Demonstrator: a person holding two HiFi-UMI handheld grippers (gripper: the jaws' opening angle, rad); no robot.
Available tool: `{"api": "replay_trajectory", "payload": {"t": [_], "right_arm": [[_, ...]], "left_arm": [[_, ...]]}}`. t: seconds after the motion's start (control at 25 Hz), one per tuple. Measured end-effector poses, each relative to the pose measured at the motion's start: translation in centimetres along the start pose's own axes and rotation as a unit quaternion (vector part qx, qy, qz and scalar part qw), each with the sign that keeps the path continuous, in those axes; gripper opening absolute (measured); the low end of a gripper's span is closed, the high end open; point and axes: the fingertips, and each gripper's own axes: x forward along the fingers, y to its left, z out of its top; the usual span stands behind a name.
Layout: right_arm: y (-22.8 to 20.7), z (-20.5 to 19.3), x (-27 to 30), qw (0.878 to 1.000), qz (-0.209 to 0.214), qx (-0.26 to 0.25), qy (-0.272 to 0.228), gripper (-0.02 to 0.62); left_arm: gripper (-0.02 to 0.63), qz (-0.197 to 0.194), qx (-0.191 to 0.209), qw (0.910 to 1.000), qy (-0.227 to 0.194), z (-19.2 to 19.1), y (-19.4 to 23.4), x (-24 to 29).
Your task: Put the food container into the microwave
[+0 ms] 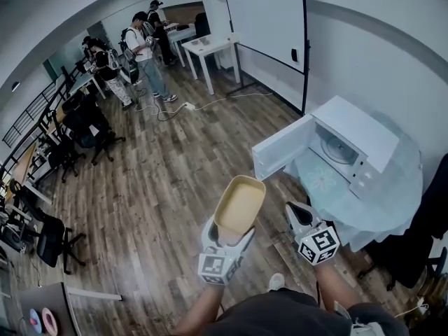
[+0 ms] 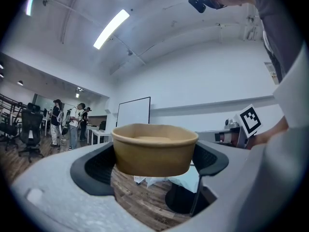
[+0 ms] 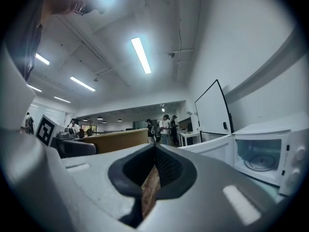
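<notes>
A tan paper food container [image 1: 240, 203] hangs over the wooden floor, and my left gripper [image 1: 229, 234] is shut on its near end. In the left gripper view the container [image 2: 155, 149] sits level between the two dark pads. My right gripper [image 1: 299, 214] is just right of it, shut with nothing in it; only a sliver of floor shows between its jaws [image 3: 154, 170]. The white microwave [image 1: 348, 147] stands ahead to the right on a table, its door [image 1: 283, 146] swung wide open towards me and its turntable [image 3: 261, 161] showing.
The microwave's table [image 1: 392, 194] has a pale blue cloth. A whiteboard [image 1: 264, 16] stands against the wall behind it. Several people [image 1: 140, 47] stand far back by white desks; office chairs [image 1: 84, 128] line the left side.
</notes>
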Motion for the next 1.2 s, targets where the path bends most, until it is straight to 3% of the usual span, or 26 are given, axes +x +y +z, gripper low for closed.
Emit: {"api": "replay_trajectory", "payload": {"t": [0.64, 1.2], "right_arm": [[-12.2, -0.4, 1.7, 1.0, -0.015, 0.025, 0.006, 0.002], [-18.1, -0.3, 2.1, 0.998, -0.062, 0.02, 0.008, 0.002]], "left_arm": [[0.509, -0.002, 0.011, 0.9996, 0.027, -1.5, -2.9, 11.7], [0.509, -0.057, 0.001, 0.9981, 0.022, -1.9, -4.8, 19.2]]}}
